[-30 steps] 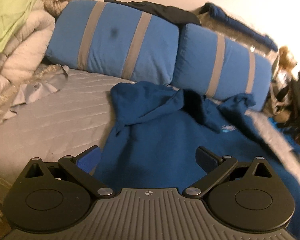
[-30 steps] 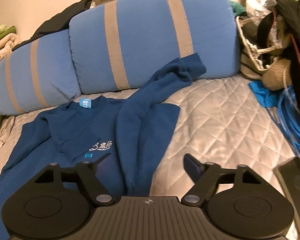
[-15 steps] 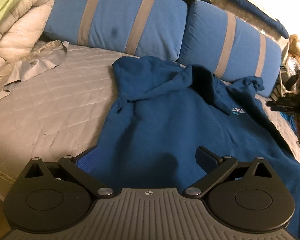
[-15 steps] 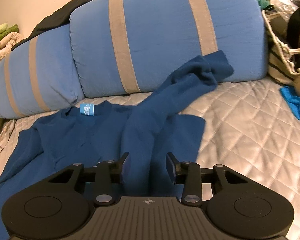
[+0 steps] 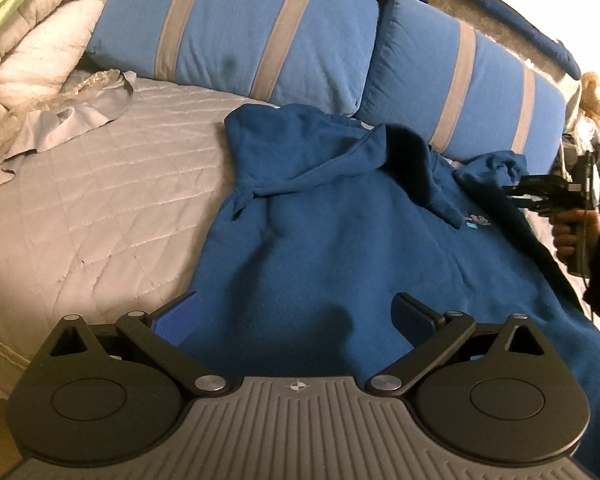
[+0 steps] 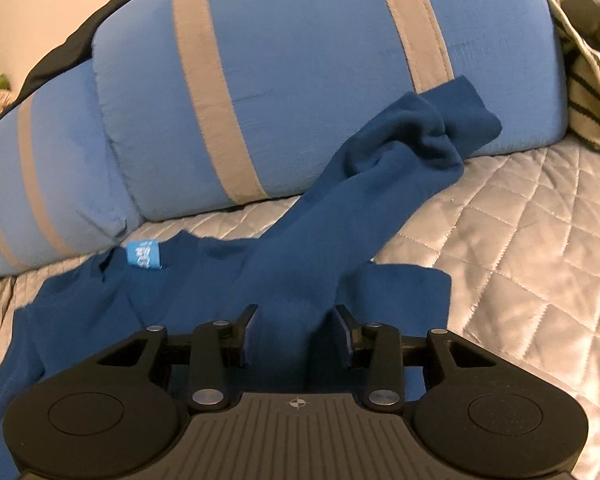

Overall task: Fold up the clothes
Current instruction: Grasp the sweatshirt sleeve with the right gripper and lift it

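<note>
- In the left wrist view, the left gripper [image 5: 296, 316] is seen at the bottom centre with its jaws spread wide; nothing is held, and the body of the blue hoodie [image 5: 340, 240] is spread just ahead between them.
- In the right wrist view, the right gripper [image 6: 296, 330] is narrowed around the hoodie's sleeve [image 6: 380, 184], whose fabric is bunched between the pads; whether it is pinched tight cannot be told.
- The hoodie is laid on the grey quilted cover [image 5: 100, 184].
- Two blue striped pillows [image 5: 236, 28] are seen across the upper frame, with the sleeve cuff resting against one.
</note>
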Tool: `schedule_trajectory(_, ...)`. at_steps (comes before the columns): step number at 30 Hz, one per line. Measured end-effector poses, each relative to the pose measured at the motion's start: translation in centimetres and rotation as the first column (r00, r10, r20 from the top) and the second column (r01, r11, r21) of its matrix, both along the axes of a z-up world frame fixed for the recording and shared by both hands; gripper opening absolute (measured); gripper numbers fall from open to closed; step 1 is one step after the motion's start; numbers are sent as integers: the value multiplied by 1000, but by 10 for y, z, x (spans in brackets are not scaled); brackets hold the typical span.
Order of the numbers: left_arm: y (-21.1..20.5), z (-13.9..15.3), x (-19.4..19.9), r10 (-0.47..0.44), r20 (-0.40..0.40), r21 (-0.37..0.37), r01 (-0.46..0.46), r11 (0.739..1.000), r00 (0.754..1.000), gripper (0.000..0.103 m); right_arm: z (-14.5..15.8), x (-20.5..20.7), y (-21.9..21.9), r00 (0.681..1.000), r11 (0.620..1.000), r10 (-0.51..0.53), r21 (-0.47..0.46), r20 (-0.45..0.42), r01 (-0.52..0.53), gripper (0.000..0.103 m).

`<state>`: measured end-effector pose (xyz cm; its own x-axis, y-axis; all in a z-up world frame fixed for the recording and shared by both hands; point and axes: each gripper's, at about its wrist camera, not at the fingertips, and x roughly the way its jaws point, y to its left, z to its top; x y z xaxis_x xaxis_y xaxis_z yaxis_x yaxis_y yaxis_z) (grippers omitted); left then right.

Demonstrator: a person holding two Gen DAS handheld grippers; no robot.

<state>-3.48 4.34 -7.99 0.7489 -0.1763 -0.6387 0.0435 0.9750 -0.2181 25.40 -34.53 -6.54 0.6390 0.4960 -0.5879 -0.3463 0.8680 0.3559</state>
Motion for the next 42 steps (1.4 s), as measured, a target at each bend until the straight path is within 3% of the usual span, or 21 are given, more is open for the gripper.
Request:
schedule_trajectory(3,1,0,1,0,-2,-9,0,1000,1000,103,-5,8,-1,1000,999,-23,27,-19,23,40)
schedule_trajectory(5,2,-1,1,-1,-4,-14,1,1000,1000,103,-5,11,0,999,1000,-24,19,-21,25,13)
schedule_trajectory(7,3,-1,2,-2,-4,-20,2,1000,1000,103,0,10,-1,1000,1000,-17,3,-12,17,10)
schedule_trajectory(11,5,-2,1,-3,-1,-29,3,1000,1000,103,26,-4,-7,999,999,-19,-30,35,20,7)
schedule_trajectory(25,2,-1,-1,-1,3,-3,1,1000,1000,103,96,-113,-9,992,991,86,-112,88,-76,7)
schedule_trajectory(28,3,-1,-1,-2,4,0,2,1000,1000,103,96,-132,0,989,986,136,-104,52,-130,7)
schedule_trajectory(31,3,0,-2,-3,4,1,3,1000,1000,103,91,-145,5,977,974,211,-95,40,-206,9)
schedule_trajectory(33,4,0,-2,-3,5,-3,3,1000,1000,103,89,-146,-7,976,976,213,-64,44,-210,22)
schedule_trajectory(35,5,-1,-2,-2,8,-11,2,1000,1000,103,87,-144,-23,979,980,198,-26,46,-196,49)
schedule_trajectory(36,5,-1,-2,-3,7,-14,3,1000,1000,103,84,-142,-33,983,984,178,-13,43,-178,54)
schedule_trajectory(42,6,-1,-1,-6,6,-17,6,1000,1000,103,54,-110,-98,999,999,-27,37,-47,29,56)
